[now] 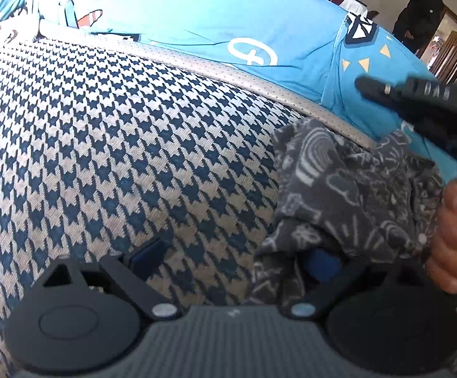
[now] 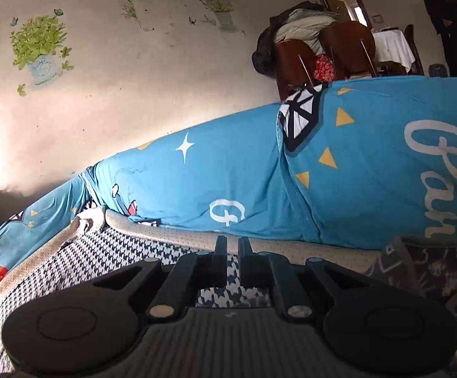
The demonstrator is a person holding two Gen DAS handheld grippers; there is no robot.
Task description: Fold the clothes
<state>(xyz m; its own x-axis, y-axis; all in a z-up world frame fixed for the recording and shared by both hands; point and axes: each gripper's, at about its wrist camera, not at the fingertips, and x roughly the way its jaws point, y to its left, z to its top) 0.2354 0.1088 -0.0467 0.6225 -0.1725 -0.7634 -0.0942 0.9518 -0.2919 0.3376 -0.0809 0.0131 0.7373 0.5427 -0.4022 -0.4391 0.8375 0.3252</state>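
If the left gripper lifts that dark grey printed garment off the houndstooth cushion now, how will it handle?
Probably floppy: the dark grey printed garment lies bunched in soft folds, draped over one finger of the left gripper. Likely light, since the thin cloth crumples easily. It may drag rather than slide on the woven houndstooth cushion, and loose ends would hang down.

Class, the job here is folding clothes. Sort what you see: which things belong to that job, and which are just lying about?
Belongs to the job:
- dark grey patterned garment
- left gripper, open
- right gripper, nearly shut, nothing between its fingers

Just lying about:
- houndstooth cushion
- blue printed cover
- wooden chairs
- wall stickers
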